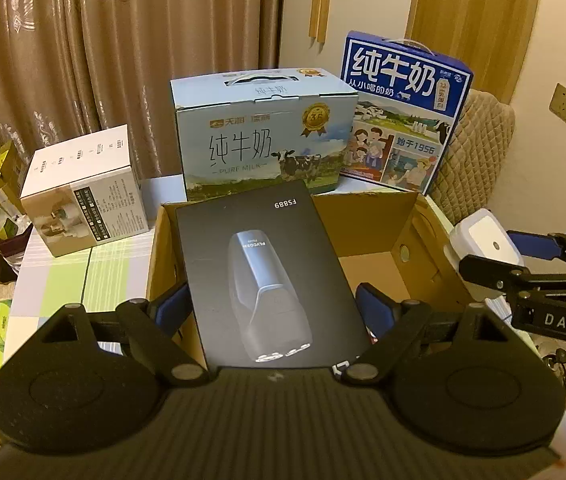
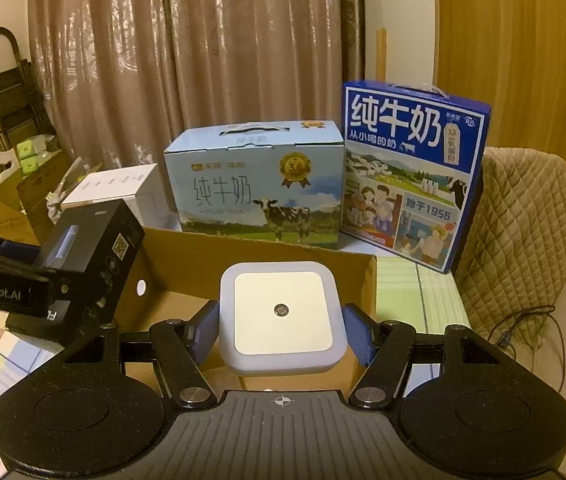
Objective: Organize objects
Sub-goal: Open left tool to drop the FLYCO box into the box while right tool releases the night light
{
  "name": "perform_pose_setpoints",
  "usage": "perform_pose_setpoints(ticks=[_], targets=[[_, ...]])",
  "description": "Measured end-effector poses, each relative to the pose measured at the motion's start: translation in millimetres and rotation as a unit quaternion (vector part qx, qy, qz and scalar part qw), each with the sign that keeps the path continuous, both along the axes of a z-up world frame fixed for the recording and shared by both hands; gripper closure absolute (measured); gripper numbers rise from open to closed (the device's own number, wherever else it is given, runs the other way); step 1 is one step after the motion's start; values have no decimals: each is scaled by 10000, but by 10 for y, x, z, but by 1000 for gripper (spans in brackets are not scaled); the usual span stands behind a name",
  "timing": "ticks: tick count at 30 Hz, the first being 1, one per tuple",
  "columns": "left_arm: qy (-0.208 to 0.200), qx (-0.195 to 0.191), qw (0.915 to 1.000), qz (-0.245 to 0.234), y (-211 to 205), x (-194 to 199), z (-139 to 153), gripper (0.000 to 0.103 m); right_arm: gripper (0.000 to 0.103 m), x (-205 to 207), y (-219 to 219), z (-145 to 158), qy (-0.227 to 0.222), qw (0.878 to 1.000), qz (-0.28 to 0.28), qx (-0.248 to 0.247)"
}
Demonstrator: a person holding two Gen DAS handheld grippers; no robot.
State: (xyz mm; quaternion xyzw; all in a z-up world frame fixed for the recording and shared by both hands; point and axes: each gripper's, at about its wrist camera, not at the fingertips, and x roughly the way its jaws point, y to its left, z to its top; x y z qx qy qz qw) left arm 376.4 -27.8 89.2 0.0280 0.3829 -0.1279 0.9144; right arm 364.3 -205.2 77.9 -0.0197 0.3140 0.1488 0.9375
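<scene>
My left gripper [image 1: 273, 306] is shut on a black shaver box [image 1: 267, 276], its blue pads pressed on both long sides. The box hangs tilted over the open cardboard box [image 1: 379, 220]. My right gripper [image 2: 281, 330] is shut on a white square night light [image 2: 281, 316], held above the same cardboard box [image 2: 187, 256]. In the left wrist view the night light [image 1: 487, 240] and the right gripper [image 1: 523, 264] show at the right edge. Over at the left of the right wrist view are the shaver box [image 2: 91, 252] and the left gripper [image 2: 23, 264].
Behind the cardboard box stand a pale blue milk carton [image 1: 263, 132] and a dark blue milk carton [image 1: 403, 112]. A white product box [image 1: 83, 192] sits at the left on the checked tablecloth [image 1: 83, 280]. A quilted chair back [image 2: 523, 220] rises at the right.
</scene>
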Motion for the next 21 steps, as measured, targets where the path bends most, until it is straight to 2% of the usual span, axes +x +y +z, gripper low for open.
perform_pose_setpoints(ticks=[9, 21], targets=[[-210, -171, 9996, 119, -20, 163, -42, 14, 40, 17, -6, -62, 67, 10000, 16, 37], [-88, -64, 9999, 79, 35, 58, -170, 14, 40, 36, 5, -112, 147, 9999, 13, 32]])
